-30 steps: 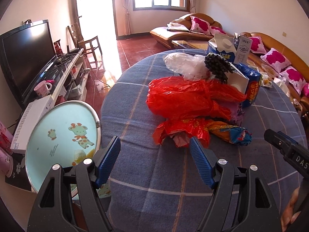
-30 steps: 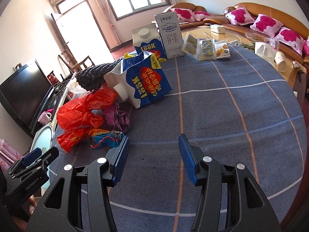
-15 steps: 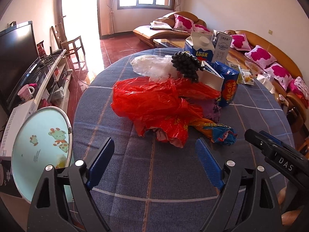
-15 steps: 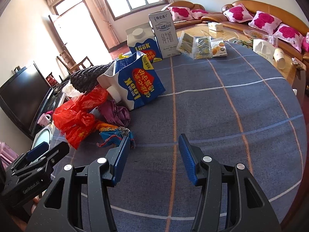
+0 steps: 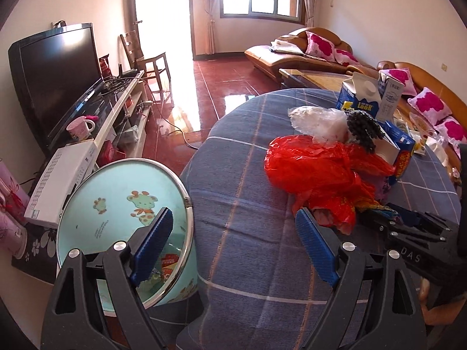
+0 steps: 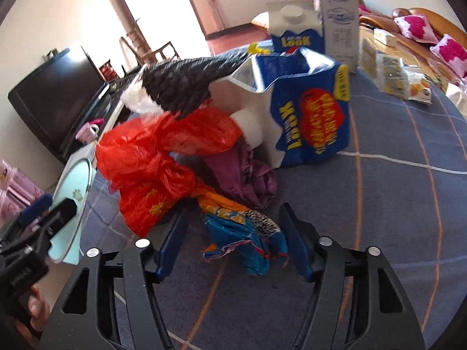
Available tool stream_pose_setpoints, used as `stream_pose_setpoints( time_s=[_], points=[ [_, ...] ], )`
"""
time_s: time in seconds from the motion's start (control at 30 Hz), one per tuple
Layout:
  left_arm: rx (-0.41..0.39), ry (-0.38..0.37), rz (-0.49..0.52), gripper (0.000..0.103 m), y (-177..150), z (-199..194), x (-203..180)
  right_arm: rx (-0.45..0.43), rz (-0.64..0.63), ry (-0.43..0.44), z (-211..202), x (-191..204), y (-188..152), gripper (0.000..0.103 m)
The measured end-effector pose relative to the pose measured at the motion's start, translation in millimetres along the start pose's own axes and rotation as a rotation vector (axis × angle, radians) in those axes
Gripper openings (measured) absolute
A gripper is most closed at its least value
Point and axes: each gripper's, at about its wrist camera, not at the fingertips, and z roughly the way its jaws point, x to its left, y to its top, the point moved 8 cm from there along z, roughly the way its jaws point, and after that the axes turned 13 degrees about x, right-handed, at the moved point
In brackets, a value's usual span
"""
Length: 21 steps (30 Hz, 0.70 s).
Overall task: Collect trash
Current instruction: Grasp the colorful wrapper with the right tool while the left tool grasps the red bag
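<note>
While closing, right claw [image 6: 233,242] straddles the blue wrapper [image 6: 245,233].

Your table wears a matt woven cloth [image 5: 242,175], blue with pale stripes. On it you have a thin, glossy, crinkled red plastic bag [image 6: 163,157], a shiny printed foil wrapper [image 6: 242,227] and a coated cardboard carton [image 6: 309,116]. Off the table's edge, the bin [image 5: 122,204] has a bright metal rim, and the floor tiles [image 5: 210,93] gleam.

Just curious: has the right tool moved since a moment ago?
Yes. The right tool has moved towards the trash pile; the blue wrapper, formerly ahead to its left, now lies between its closing jaws.
</note>
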Motion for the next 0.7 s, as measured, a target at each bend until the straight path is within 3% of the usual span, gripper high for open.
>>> stream_pose_setpoints(
  time_s=[0.07,0.1,0.33,0.43,0.6,0.7],
  points=[
    [0.001,-0.002,-0.011,0.084,2.3,1.7,2.9,0.019,-0.009,0.044,-0.5,6.1,-7.6,0.031],
    [0.001,-0.007,-0.014,0.084,3.5,2.4,3.0,0.017,0.001,0.06,-2.7,5.3,-11.5,0.029],
    [0.0,-0.044,0.007,0.084,6.0,8.0,-14.3,-0.027,0.009,0.086,-37.4,-20.3,-52.8,0.027],
    [-0.008,-0.052,0.013,0.084,10.3,10.7,-23.7,-0.061,0.086,0.045,-55.2,-54.2,-62.2,0.027],
    [-0.04,-0.046,-0.002,0.084,29.2,22.9,-37.7,-0.169,0.323,-0.128,-92.8,-146.1,-72.5,0.027],
    [-0.057,-0.057,-0.007,0.084,42.8,34.0,-44.5,-0.207,0.434,-0.198,-103.8,-181.9,-79.4,0.028]
  ],
)
